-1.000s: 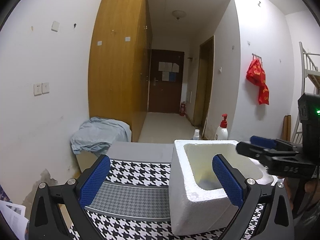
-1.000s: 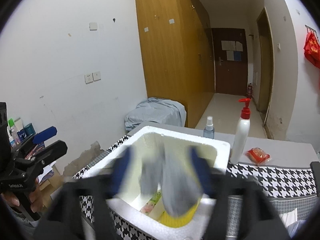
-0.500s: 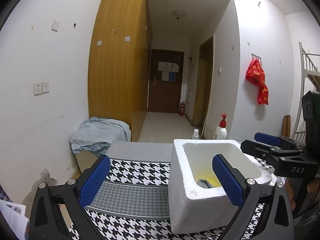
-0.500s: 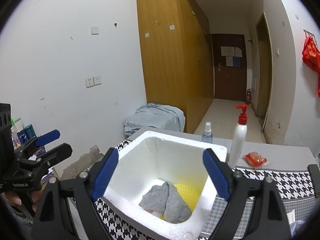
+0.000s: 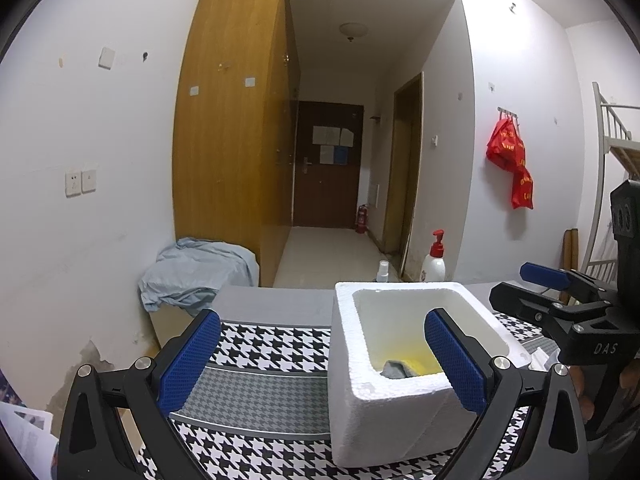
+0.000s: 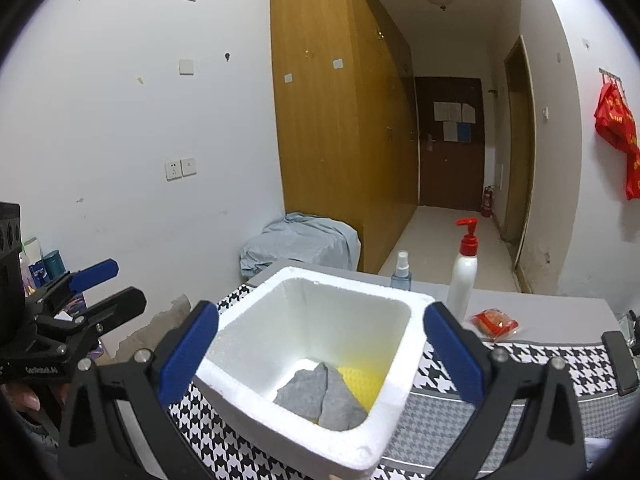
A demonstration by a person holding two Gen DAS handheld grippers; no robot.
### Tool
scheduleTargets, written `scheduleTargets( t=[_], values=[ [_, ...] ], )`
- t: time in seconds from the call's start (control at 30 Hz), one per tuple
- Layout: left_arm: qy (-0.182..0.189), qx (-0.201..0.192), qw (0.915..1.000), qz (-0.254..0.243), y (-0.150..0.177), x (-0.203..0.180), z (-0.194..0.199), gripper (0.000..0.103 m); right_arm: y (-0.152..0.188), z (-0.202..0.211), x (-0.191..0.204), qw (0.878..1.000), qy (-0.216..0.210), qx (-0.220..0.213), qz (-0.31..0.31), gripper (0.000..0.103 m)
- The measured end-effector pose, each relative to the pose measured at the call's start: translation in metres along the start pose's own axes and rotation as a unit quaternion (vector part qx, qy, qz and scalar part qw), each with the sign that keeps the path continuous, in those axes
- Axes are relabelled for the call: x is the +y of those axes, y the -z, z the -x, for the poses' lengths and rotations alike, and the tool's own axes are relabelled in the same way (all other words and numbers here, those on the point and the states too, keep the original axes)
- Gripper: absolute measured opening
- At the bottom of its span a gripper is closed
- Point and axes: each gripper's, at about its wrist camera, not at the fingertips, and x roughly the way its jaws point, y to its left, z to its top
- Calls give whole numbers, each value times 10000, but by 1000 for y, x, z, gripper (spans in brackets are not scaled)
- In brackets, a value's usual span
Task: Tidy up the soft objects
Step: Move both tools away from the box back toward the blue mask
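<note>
Grey cloth [image 6: 322, 396] in foam box [image 6: 394, 306] — below right hand-held gripper [image 6: 320, 350]

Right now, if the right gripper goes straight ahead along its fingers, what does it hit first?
Probably the foam box: the right gripper is open and straddles its opening. Angled down, it would reach the grey cloth inside; level, likely the far wall. Depth is unclear.

You get even, soft indoor light on both views, with white walls bright and no harsh glare. The hallway at upper centre is dimmer, its ceiling lamp [image 5: 353, 31] unlit-looking. Fisheye bending curves the wardrobe [image 6: 332, 128] and walls; black vignette fills every corner. Focus is sharp throughout.
</note>
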Motion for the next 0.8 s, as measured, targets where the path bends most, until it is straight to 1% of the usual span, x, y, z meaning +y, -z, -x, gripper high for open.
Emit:
scheduleTargets(
  t=[0.3,0.6,0.8],
  values=[
    [107,-71,9999,-68,-4,-11,7,102,1,16,-2,10000,59,-76,15,103],
    [215,-111,9996,-163,-6,-25,14,102,2,39,-8,9994,211,-256,31,103],
    [354,-177,9989,-248,-8,-39,20,102,5,53,-13,9986,369,-373,48,103]
  ],
)
